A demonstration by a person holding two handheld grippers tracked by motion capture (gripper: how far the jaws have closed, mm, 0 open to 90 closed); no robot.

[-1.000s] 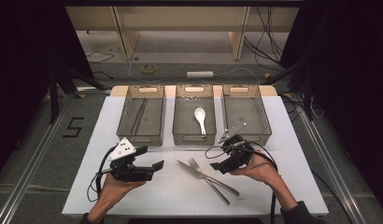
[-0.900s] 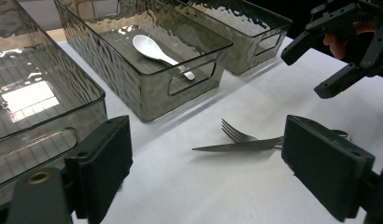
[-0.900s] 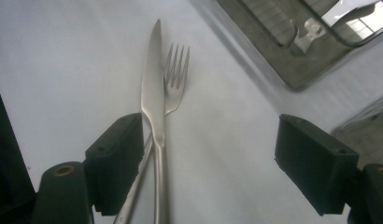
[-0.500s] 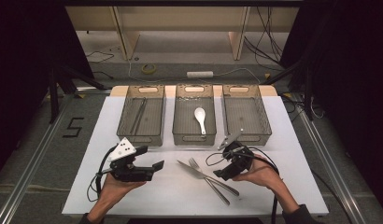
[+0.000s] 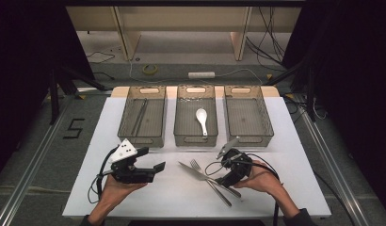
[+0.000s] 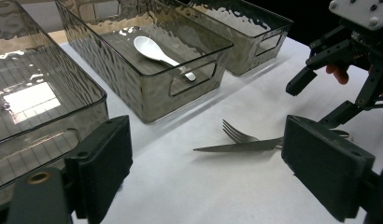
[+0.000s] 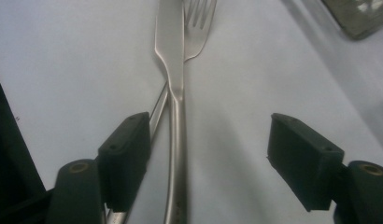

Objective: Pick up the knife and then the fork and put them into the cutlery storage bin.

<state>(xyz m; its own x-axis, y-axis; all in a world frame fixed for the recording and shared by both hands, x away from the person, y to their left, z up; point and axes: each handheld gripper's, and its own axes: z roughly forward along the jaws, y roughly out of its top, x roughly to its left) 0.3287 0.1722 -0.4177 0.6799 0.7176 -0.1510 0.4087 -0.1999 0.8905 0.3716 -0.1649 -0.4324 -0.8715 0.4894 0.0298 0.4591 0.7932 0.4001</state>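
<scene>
Two open-jawed grippers: the right gripper is straddling the knife beside the fork; the left gripper is idling at 9 o'clock. Next: closing on the handle.

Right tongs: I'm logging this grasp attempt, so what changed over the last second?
The right tongs dropped from above the handles to straddle the knife and fork, jaws open, nothing gripped yet. The left tongs, spoon and trays stayed put.

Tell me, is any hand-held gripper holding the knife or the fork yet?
No, nothing is held. The right hand-held gripper is open, its jaws on either side of the knife handle without closing. The fork lies under the knife. The left hand-held gripper is open too.
</scene>
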